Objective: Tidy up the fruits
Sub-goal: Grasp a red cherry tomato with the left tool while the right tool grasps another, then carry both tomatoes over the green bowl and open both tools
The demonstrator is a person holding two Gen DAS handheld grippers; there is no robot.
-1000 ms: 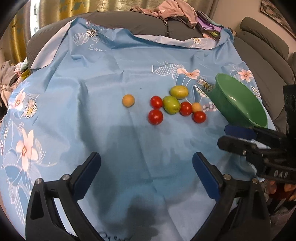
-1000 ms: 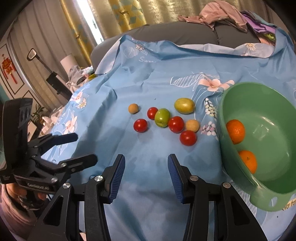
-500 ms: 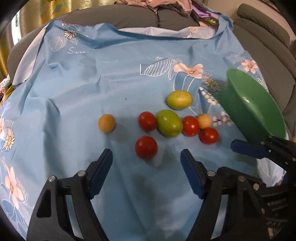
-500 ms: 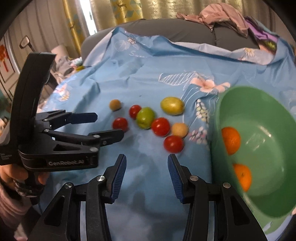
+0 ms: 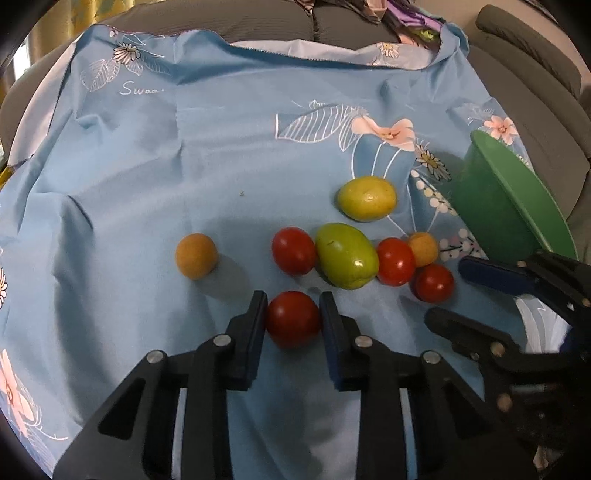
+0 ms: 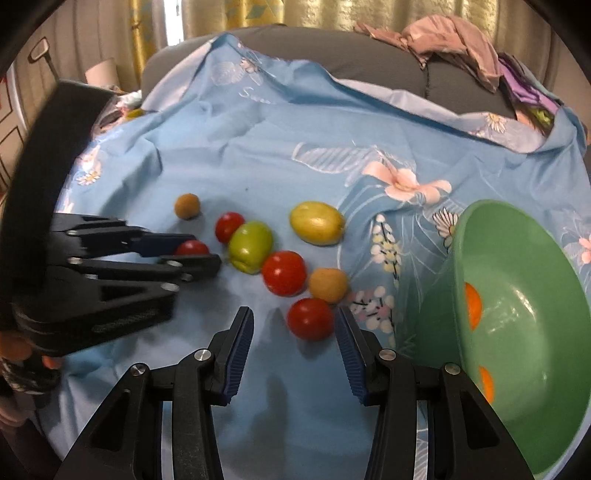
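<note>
My left gripper (image 5: 293, 306) is shut on a red tomato (image 5: 293, 318) that still rests on the blue cloth (image 5: 184, 147); it also shows in the right wrist view (image 6: 192, 248). My right gripper (image 6: 294, 325) is open, its jaws on either side of another red tomato (image 6: 310, 318). More fruit lies close by: a green fruit (image 5: 345, 260), a yellow-green fruit (image 5: 366, 198), two more red tomatoes (image 5: 293, 250) (image 5: 395, 261) and two small orange-tan fruits (image 5: 195, 254) (image 5: 423, 248). A tilted green bowl (image 6: 535, 314) on the right holds two oranges (image 6: 472, 304).
The flowered blue cloth covers a grey sofa (image 5: 277, 18). Crumpled clothes (image 6: 454, 37) lie on the sofa back. Curtains (image 6: 258, 11) hang behind. A second grey seat (image 5: 546, 66) is at the far right.
My left gripper moved forward and closed on the nearest red tomato. My right gripper moved forward and opened wider around the red tomato beside the bowl.
</note>
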